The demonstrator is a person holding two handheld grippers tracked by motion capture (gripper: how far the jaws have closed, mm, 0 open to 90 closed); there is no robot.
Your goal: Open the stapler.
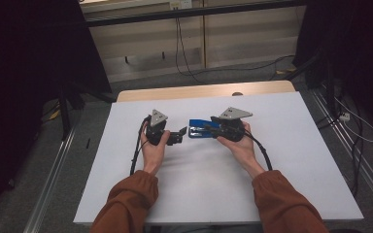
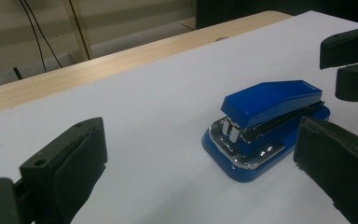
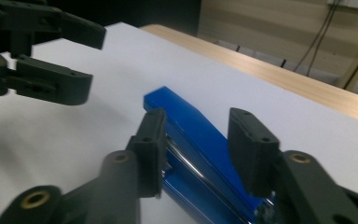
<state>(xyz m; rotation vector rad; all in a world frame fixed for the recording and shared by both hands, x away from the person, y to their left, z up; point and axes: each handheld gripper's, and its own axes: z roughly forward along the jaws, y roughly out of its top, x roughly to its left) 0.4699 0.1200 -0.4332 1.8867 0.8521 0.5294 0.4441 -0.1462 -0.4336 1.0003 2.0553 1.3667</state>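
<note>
High view: blue stapler (image 1: 201, 129) flat on white table (image 1: 291, 160), mid-table, between left gripper (image 1: 178, 135) and right gripper (image 1: 212, 124)

Left gripper view: jaws wide apart, holding nothing; stapler ahead, toward the right jaw, metal mouth facing near

Right gripper view: jaws apart, straddling the stapler's rear, pads not yet touching its sides; best centred over the body, lowered square, then closed gently to avoid skidding or tipping
</note>
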